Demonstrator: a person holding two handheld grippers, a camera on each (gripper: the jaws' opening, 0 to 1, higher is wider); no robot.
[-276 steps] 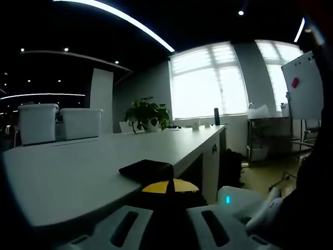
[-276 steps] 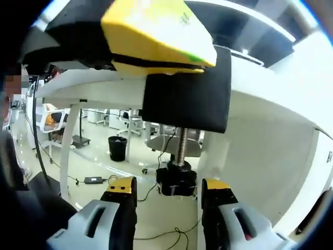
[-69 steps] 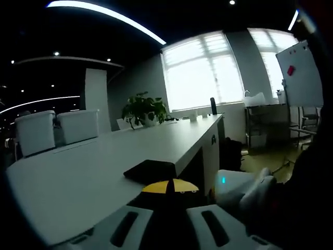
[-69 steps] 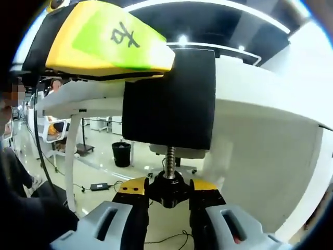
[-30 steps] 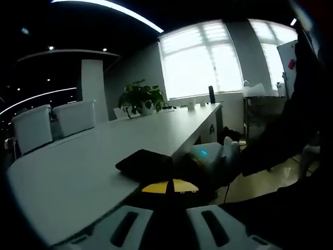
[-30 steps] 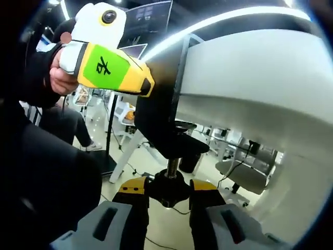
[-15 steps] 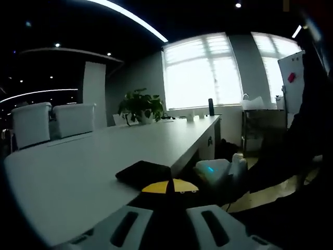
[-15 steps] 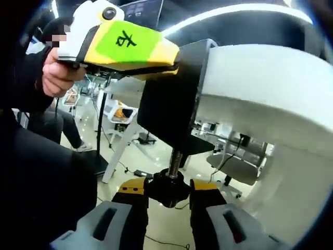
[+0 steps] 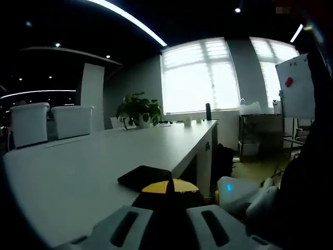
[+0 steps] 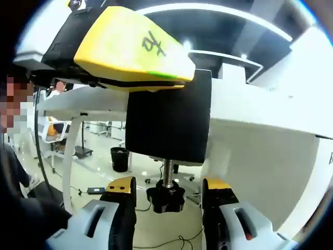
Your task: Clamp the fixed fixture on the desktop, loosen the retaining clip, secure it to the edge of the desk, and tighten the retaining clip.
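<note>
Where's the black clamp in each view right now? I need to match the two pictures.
Left gripper view: the clamp shows as a flat black plate on the desk edge, low centre, just above the tongs.
Right gripper view: clamp hangs mid-frame, screw knob below.
Shared landmark: the white desk.

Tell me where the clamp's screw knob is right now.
In the right gripper view, the black knob sits low centre, between the open right gripper's yellow-tipped jaws, beneath the black clamp under the desk edge.

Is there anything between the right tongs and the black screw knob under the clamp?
Nothing visible. In the right gripper view the right tongs stand open, a jaw on either side of the knob, with clear gaps. The knob hangs on its threaded screw below the black clamp.
</note>
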